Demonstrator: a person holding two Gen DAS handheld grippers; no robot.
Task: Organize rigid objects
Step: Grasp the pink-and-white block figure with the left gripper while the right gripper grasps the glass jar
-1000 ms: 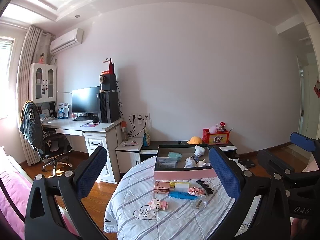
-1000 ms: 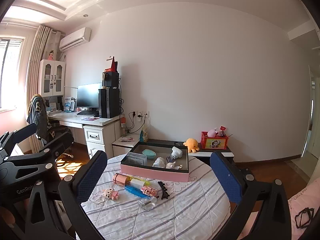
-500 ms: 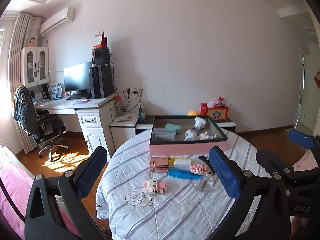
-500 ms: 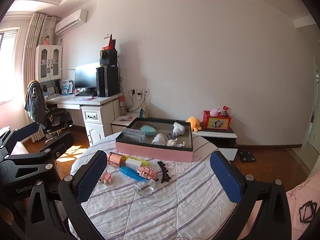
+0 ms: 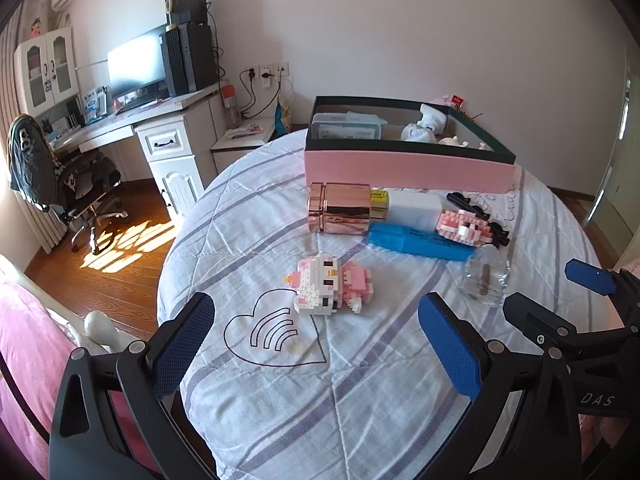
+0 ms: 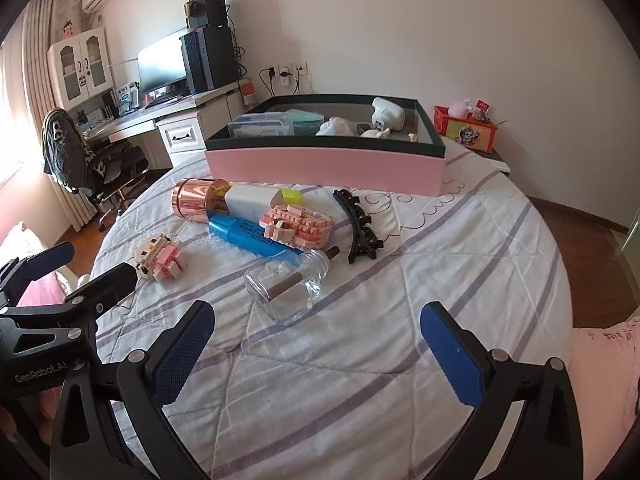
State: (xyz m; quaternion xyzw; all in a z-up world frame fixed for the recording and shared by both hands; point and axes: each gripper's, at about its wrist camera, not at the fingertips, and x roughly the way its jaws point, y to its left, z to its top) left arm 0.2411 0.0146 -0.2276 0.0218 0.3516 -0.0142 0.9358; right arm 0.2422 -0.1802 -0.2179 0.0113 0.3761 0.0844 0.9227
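Loose items lie on the round table's striped cloth (image 5: 280,400): a pink and white brick figure (image 5: 332,288), a rose-gold cylinder (image 5: 340,208), a blue marker (image 5: 416,242), a white and yellow block (image 5: 412,206), a pink brick model (image 6: 296,226), a black hair clip (image 6: 358,226) and a clear glass bottle (image 6: 290,290). Behind them stands a pink box (image 6: 326,160) with a dark rim, holding several things. My left gripper (image 5: 316,352) hangs open just short of the brick figure. My right gripper (image 6: 316,354) is open before the bottle.
A white desk (image 5: 160,136) with a monitor, a computer tower and an office chair (image 5: 60,176) stands at the left. Wooden floor lies below the table edge. A red box (image 6: 466,130) sits on a low cabinet behind. Pink bedding (image 5: 24,360) borders the left.
Both grippers have tilted down and come much closer to the table; the items now fill the views. Both stayed open.
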